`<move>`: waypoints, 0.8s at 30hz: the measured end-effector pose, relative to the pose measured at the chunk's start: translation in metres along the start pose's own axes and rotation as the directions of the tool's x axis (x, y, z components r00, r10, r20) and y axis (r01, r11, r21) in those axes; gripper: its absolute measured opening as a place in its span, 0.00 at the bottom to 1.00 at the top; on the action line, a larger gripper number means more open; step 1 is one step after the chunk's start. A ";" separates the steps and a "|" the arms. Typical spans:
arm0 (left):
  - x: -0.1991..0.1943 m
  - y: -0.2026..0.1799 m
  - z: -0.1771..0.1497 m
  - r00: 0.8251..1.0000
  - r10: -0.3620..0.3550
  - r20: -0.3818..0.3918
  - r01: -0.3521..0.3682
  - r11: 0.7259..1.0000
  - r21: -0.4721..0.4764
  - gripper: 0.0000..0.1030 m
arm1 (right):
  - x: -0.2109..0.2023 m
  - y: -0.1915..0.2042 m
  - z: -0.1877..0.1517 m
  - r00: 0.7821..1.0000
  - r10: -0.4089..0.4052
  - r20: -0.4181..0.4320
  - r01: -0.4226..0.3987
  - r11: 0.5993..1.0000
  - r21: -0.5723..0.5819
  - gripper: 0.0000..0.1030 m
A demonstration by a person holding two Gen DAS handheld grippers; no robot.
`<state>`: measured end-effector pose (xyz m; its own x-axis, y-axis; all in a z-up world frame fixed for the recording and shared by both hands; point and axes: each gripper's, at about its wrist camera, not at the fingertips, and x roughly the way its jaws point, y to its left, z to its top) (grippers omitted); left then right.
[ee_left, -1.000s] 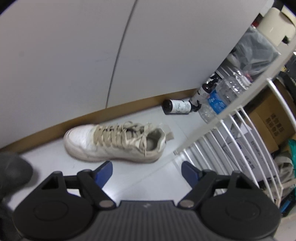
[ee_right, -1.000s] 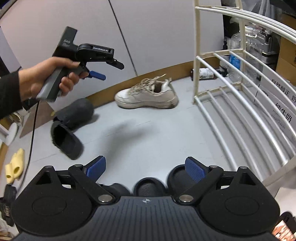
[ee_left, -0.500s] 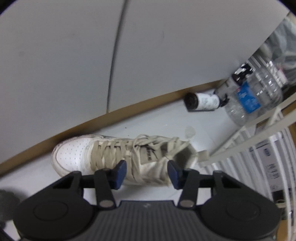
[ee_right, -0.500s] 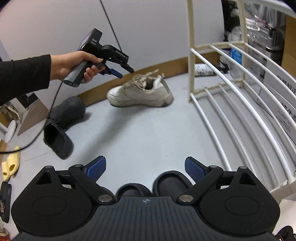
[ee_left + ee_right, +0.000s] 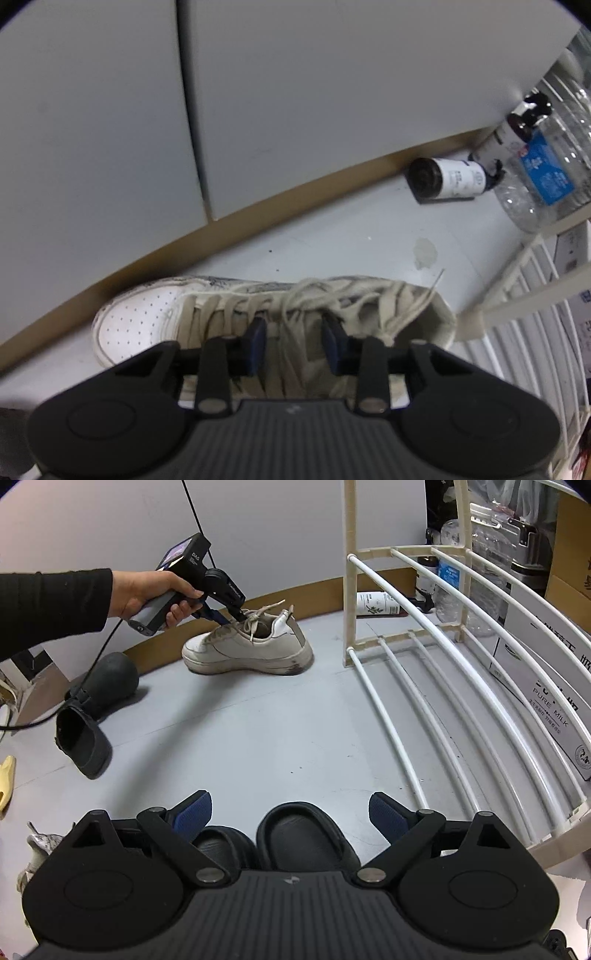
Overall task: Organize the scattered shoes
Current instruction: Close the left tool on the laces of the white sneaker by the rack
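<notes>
A white sneaker [image 5: 155, 317] with beige laces lies on the grey floor by the wall, also in the right wrist view [image 5: 247, 650]. My left gripper [image 5: 293, 341] is down on its laced tongue, jaws narrowed around the laces and tongue. It shows in the right wrist view [image 5: 231, 618], held by a hand. My right gripper [image 5: 290, 814] is open and empty, hovering above two dark slippers [image 5: 303, 834]. A white wire shoe rack [image 5: 443, 672] stands to the right.
Two black shoes [image 5: 92, 709] lie left of the sneaker. A yellow slipper [image 5: 5, 779] and a grey shoe [image 5: 37, 849] sit at the left edge. Bottles [image 5: 450, 179] and a large water bottle [image 5: 546, 162] stand by the wall. Cardboard boxes [image 5: 546, 657] sit behind the rack.
My left gripper has come down onto the sneaker and its jaws have narrowed around the laces and tongue. My right gripper has stayed open, shifting slightly over the slippers.
</notes>
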<state>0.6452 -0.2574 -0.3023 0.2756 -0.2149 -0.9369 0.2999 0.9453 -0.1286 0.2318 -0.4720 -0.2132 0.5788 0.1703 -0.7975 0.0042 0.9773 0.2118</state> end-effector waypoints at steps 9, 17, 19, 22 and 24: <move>-0.008 0.019 0.000 0.999 -0.033 -0.024 0.032 0.998 -0.050 0.04 | 0.001 0.002 -0.005 1.000 -0.004 -0.014 0.003 1.000 -0.013 0.92; -0.001 0.009 0.002 0.997 -0.031 -0.078 0.032 0.999 0.011 0.07 | 0.007 0.002 -0.006 1.000 0.007 -0.026 -0.007 1.000 0.009 0.92; 0.000 0.008 0.003 0.997 -0.030 -0.077 0.030 1.000 -0.001 0.06 | 0.009 0.005 -0.007 0.999 0.007 -0.035 -0.007 1.000 0.000 0.92; -0.007 0.012 0.001 0.998 -0.048 -0.050 0.047 0.999 -0.010 0.02 | 0.009 0.008 -0.009 0.999 0.010 -0.040 -0.010 1.000 -0.007 0.92; -0.016 0.016 0.000 0.998 -0.067 -0.014 0.067 0.997 -0.028 0.02 | 0.008 0.010 -0.011 0.999 0.012 -0.039 -0.013 1.000 -0.004 0.92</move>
<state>0.6455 -0.2384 -0.2890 0.2420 -0.2743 -0.9307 0.2919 0.9353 -0.1998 0.2278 -0.4597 -0.2234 0.5464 0.1872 -0.8163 -0.0059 0.9755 0.2197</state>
